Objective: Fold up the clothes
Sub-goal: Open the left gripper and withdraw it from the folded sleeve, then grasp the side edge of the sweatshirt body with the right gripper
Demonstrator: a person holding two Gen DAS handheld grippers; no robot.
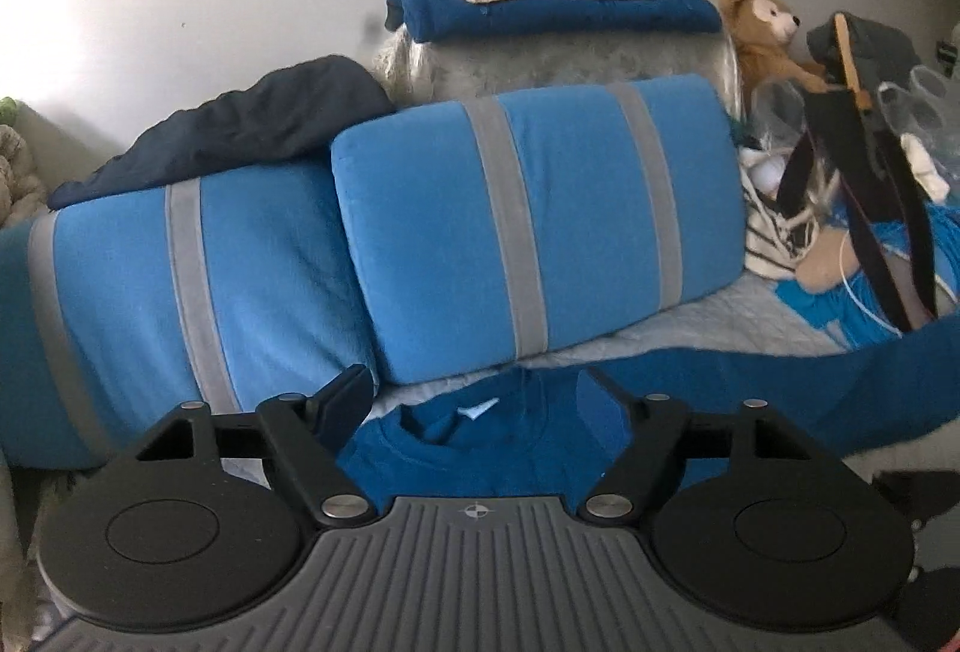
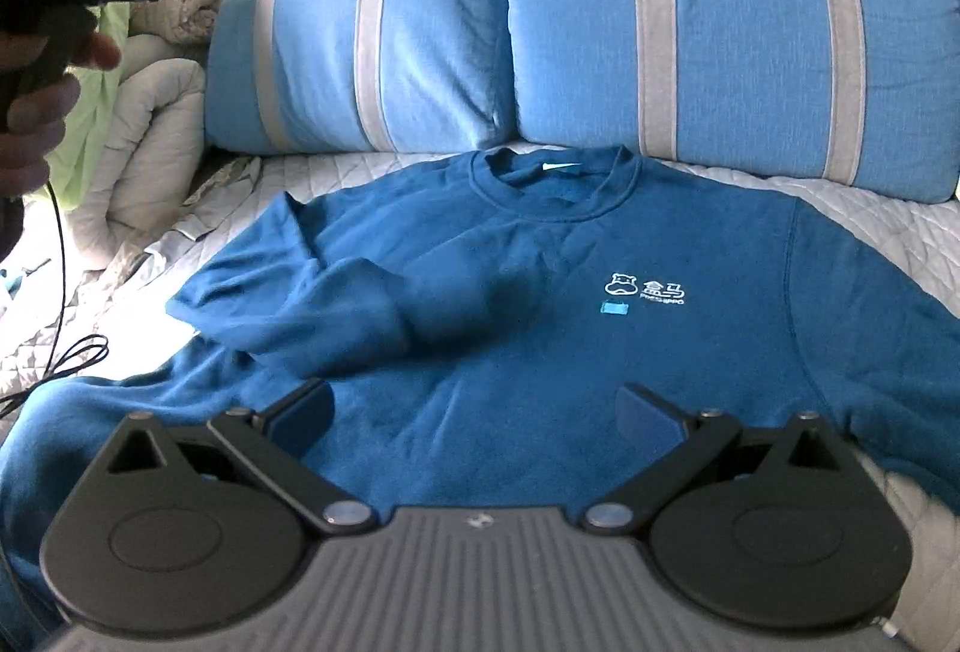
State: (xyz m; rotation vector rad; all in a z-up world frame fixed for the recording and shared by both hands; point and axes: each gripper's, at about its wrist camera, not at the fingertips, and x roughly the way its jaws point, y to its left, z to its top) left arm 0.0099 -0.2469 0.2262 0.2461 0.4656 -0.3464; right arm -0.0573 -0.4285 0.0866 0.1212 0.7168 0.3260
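I have the blue sweatshirt [image 2: 540,304] lying face up on the bed [image 2: 888,226], collar toward the two striped cushions [image 2: 720,34]. One sleeve [image 2: 336,316] is already crossed over the chest; the opposite sleeve runs off toward the frame edge, so I judge the sleeve-folding step to be in hand. The right gripper [image 2: 474,412] hovers over the lower body panel, jaws wide and empty. The left gripper [image 1: 474,400] sits near the collar, jaws also wide, holding nothing. The next move calls for pinching the unfolded sleeve at its cuff and drawing it across the chest. Behind the cushions, a folded stack [image 1: 552,1] rests on a grey support; I can make out no containers with certainty
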